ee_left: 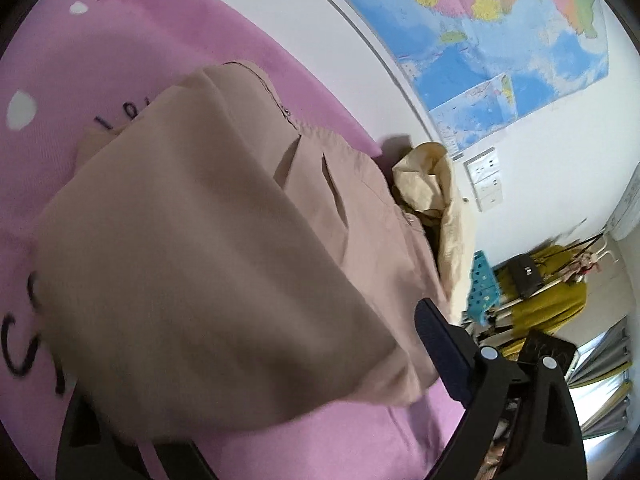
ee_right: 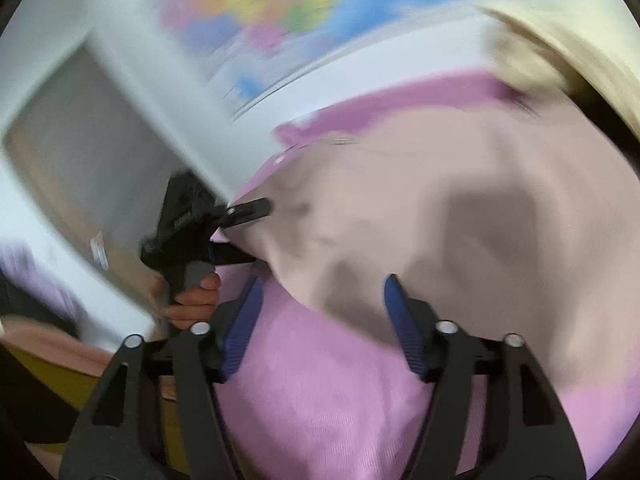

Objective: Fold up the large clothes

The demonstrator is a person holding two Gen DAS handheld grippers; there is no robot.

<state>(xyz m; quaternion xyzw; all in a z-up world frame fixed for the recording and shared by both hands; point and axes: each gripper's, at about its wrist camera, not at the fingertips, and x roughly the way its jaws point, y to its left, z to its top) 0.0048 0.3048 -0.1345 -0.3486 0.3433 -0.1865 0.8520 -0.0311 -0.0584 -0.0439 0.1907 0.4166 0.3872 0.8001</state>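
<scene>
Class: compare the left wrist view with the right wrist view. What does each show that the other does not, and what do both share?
Left wrist only: wall sockets, a teal basket, a yellow-green garment.
Right wrist only: the left hand-held gripper at the beige garment's edge, the hand holding it.
Both: the beige garment, pink bedsheet, wall map.

trousers (ee_left: 208,248): lying folded on the bed cover (ee_left: 132,64), middle of the left wrist view
second garment (ee_left: 436,200): at 3 o'clock of the trousers, against the wall
map (ee_left: 500,20): on the wall (ee_left: 320,20), at 1 o'clock above the bed
sockets (ee_left: 486,178): on the wall below the map
</scene>
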